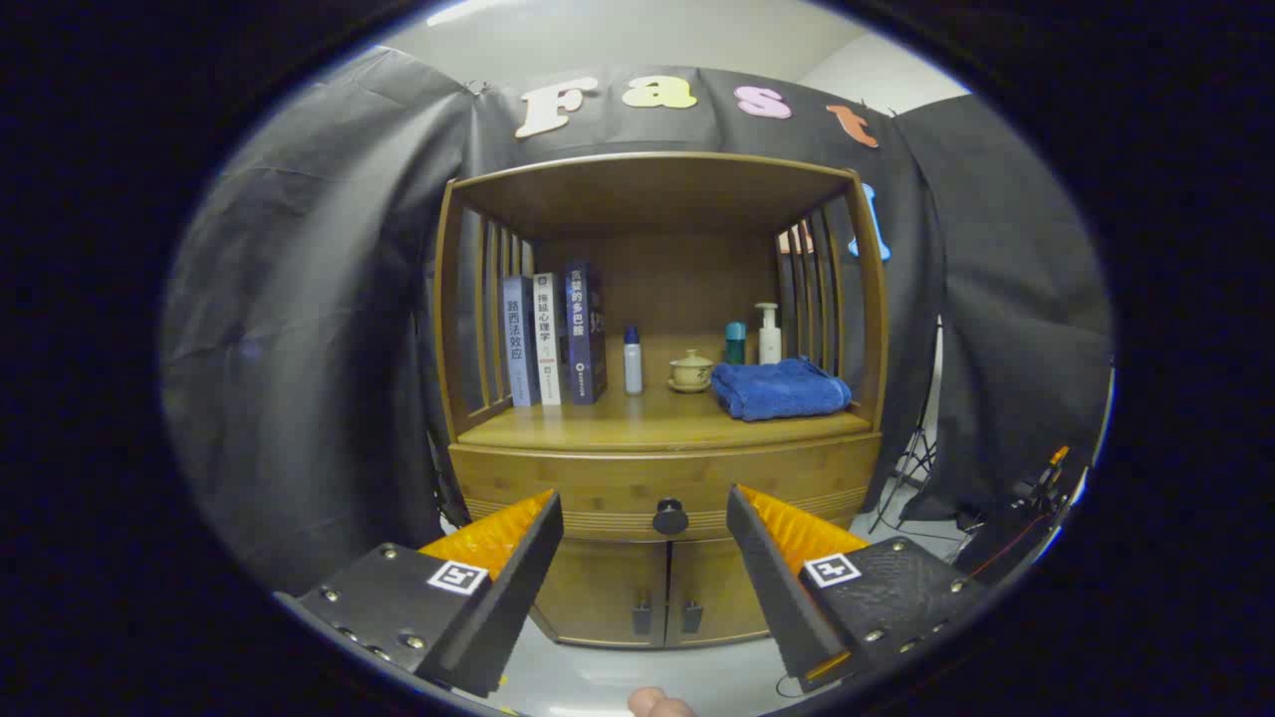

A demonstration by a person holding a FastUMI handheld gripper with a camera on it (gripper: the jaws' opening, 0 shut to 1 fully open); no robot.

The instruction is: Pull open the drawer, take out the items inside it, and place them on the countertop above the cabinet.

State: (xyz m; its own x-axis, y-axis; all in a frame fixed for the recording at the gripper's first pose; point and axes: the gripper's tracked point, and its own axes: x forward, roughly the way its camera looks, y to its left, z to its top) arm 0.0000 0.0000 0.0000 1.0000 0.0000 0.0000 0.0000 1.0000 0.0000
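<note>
**Open gripper faces the closed drawer**

The two-finger gripper (pixel 644 518) hangs nearest, fingers spread wide and holding nothing. Beyond them, at 12 o'clock, the bamboo cabinet's wide drawer (pixel 598 483) sits shut, its round dark knob (pixel 670 517) centred in the gap between the fingertips. On the wooden countertop (pixel 598 426) above stand, left to right, three upright books (pixel 554 334), a small white bottle (pixel 633 360), a lidded ceramic cup (pixel 690 370) and a folded blue towel (pixel 779 388).
</note>
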